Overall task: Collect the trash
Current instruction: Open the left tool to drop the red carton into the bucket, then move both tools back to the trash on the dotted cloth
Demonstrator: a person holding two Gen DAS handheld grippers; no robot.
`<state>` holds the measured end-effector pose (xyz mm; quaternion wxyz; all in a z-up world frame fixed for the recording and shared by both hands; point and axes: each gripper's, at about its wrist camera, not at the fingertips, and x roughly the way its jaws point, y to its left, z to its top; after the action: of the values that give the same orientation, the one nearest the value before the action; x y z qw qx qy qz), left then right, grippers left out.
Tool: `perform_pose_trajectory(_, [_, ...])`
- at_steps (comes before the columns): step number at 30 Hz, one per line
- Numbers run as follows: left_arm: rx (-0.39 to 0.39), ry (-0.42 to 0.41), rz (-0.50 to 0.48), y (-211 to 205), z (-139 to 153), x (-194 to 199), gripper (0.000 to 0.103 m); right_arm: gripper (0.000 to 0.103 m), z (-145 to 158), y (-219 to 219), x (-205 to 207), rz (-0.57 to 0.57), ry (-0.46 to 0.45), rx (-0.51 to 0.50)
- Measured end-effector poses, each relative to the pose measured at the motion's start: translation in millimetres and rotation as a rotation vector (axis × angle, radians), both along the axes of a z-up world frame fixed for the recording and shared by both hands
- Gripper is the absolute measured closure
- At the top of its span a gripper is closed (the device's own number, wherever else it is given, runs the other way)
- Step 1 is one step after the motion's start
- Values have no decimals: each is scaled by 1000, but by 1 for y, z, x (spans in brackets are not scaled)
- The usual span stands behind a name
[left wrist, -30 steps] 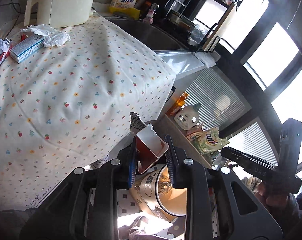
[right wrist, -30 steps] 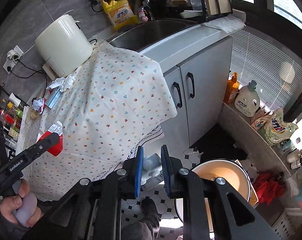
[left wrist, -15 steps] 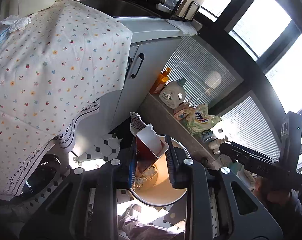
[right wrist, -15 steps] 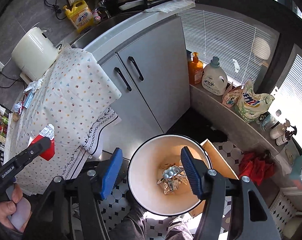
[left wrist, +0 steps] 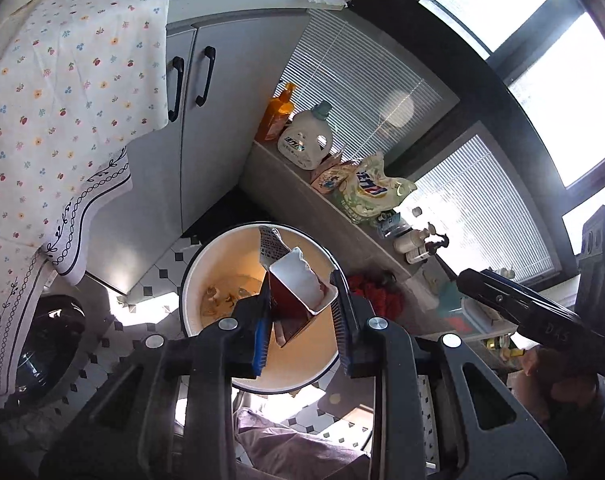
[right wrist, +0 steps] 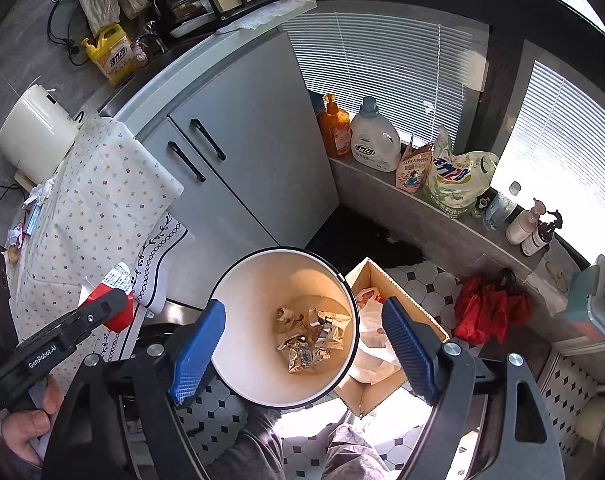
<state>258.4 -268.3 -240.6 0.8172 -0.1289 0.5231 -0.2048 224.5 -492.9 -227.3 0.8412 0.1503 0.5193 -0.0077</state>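
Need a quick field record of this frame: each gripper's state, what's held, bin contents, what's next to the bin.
left gripper: shut on red carton, held above the bin
right gripper: open, holding nothing, over the bin
bin: round, white, on the tiled floor, no lid seen
bin contents: crumpled wrappers at the bottom
beside bin: cardboard box with white bag inside
trash left on tablecloth: small pieces at far end

Probably a home kitchen: sink [right wrist: 142, 65], cabinets [right wrist: 238, 148], detergent bottles [right wrist: 372, 140].

Red carton [left wrist: 298, 300] in tongs [left wrist: 302, 320], seemingly above bin [left wrist: 190, 280]
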Motion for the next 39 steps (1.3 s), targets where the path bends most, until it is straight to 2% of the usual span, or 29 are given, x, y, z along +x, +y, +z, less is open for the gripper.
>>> perform_pose_trajectory(1, [-9, 6, -1, -2, -1, 1, 54, 23, 0, -2, -3, -7, 0, -2])
perform_pose_trajectory(3, [-35, -7, 14, -1, 2, 2, 35, 22, 0, -8, -9, -25, 1, -5])
perform_pose_trajectory(5, [-56, -12, 10, 1, 5, 4, 33, 22, 1, -12, -13, -43, 3, -6])
perform_pose_trajectory(9, [-38, -35, 27, 12, 15, 8, 25, 20, 5, -11, -17, -50, -7, -6])
perform_pose_trajectory(12, [-21, -61, 72, 31, 25, 9, 18, 14, 12, 2, -14, -31, -32, -10])
perform_pose_trajectory(15, [-15, -88, 127, 59, 39, 8, 16, 9, 21, 19, -8, -1, -63, -7])
perform_pose_trajectory(21, [14, -149, 246, 118, 66, -2, 8, 8, 42, 63, 15, 83, -123, 5])
perform_pose_trajectory(27, [35, -195, 368, 184, 87, -13, 8, 8, 63, 117, 37, 169, -178, 27])
perform_pose_trajectory(39, [47, -256, 594, 326, 108, -20, 8, 8, 97, 231, 73, 321, -247, 20])
